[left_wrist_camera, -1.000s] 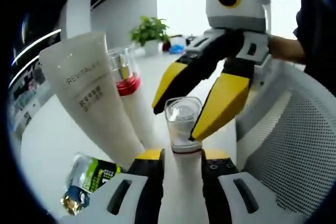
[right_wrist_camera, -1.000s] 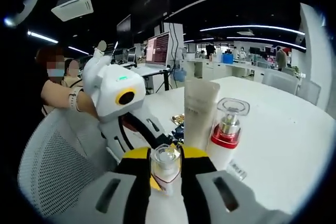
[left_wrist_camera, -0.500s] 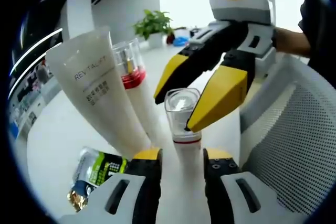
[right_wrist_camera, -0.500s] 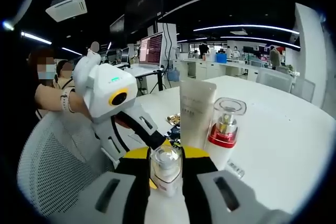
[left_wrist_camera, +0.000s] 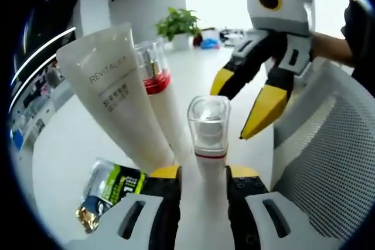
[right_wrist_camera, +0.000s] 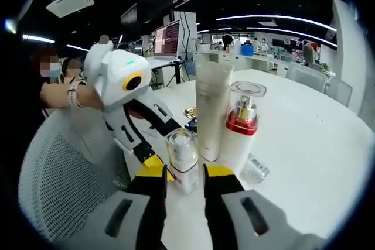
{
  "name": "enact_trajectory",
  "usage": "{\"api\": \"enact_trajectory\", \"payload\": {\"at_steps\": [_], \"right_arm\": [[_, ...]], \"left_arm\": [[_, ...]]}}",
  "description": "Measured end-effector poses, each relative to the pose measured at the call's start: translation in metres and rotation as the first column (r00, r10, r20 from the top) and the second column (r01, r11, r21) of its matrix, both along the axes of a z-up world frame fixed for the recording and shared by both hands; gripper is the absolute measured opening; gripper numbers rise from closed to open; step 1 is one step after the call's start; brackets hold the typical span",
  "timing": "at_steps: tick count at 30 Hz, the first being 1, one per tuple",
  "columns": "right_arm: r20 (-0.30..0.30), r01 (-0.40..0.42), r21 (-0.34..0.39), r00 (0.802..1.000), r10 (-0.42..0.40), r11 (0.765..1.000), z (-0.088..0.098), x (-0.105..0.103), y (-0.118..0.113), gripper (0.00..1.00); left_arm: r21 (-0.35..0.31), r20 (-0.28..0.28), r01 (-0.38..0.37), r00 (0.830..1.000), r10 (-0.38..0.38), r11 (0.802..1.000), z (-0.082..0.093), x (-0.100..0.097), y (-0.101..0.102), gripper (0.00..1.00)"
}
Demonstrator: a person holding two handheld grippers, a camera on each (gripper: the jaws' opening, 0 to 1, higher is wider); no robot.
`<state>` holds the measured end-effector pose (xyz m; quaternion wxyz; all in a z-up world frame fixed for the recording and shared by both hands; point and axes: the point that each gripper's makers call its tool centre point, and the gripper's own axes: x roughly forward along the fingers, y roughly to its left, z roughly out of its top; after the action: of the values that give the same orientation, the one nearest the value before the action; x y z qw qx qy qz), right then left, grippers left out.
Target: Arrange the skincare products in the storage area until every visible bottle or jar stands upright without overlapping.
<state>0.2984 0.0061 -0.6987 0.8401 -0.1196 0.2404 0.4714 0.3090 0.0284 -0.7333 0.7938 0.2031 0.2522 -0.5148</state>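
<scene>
A small clear-capped bottle (right_wrist_camera: 182, 167) is standing upright on the white table (right_wrist_camera: 304, 144), gripped low by the left gripper (right_wrist_camera: 153, 157).

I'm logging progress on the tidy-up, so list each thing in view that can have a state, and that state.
Clear-capped bottle: upright, capped, between the left gripper's jaws.
Red-collared pump bottle: upright, clear cap on.
Revitalift tube: standing on its cap, leaning.
Foil sachet: lying flat on the table.
Left gripper: shut on the clear-capped bottle.
Right gripper: open, bottle just ahead of its tips.
</scene>
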Motion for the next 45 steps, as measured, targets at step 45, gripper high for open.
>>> {"api": "enact_trajectory", "payload": {"at_steps": [45], "right_arm": [[-0.041, -0.081, -0.193, 0.996, 0.074, 0.978, -0.048, 0.026, 0.02, 0.1]], "left_arm": [[0.017, -0.004, -0.084, 0.996, 0.084, 0.996, -0.006, 0.018, 0.011, 0.1]]}}
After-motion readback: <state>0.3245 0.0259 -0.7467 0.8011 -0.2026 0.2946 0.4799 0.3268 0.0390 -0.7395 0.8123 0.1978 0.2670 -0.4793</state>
